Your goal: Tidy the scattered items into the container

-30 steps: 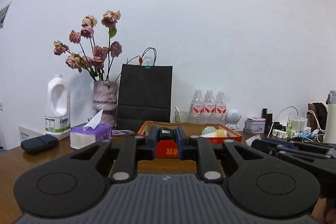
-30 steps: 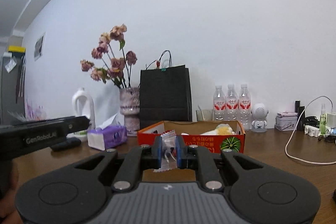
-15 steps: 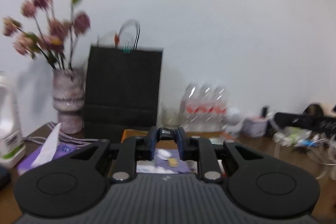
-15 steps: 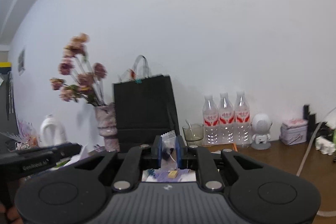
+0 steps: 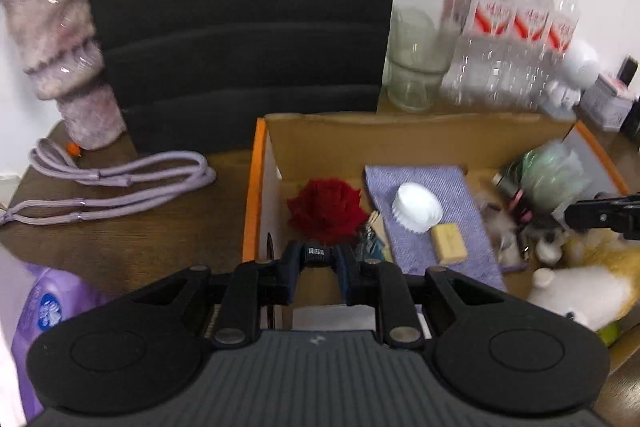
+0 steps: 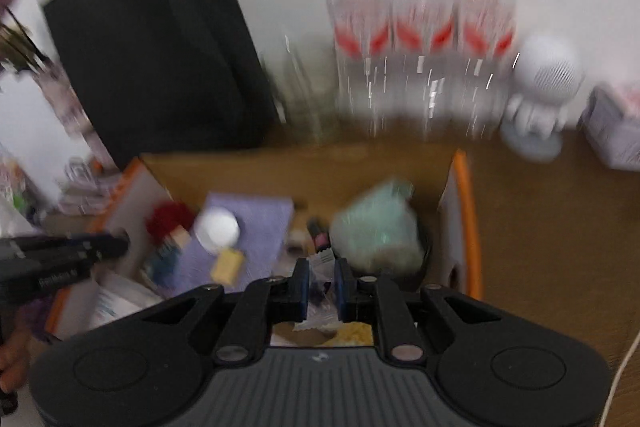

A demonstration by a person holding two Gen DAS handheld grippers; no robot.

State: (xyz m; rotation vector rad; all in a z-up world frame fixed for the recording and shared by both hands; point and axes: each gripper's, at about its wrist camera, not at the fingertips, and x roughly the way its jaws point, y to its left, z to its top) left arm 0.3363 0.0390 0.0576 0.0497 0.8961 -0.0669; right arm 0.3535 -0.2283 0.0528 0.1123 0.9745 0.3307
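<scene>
Poised above the cardboard box [image 5: 420,135] on the counter [image 5: 160,227], both claws loaded and tipped steeply downward. Left claw [image 5: 318,259] clamped on a small black gadget [image 5: 318,251] over the box's left end, just in front of a red flower [image 5: 326,213]; right claw [image 6: 319,281] pinched shut on a clear crinkled packet [image 6: 322,263] over the right half, near a pale green bundle [image 6: 380,235]. Already lying inside: a purple cloth [image 5: 432,211], a white cap [image 5: 416,205] and a tan block [image 5: 450,249]. Likely trouble from here: a release from this height bouncing the gadget off the orange rim [image 5: 252,195] onto the counter, or the light packet clinging to a pad and not dropping cleanly. Heavy blur in the right view, so exact clearance from the box wall impossible to tell. Both claws close together over one box, hence some risk of a knock between them.
</scene>
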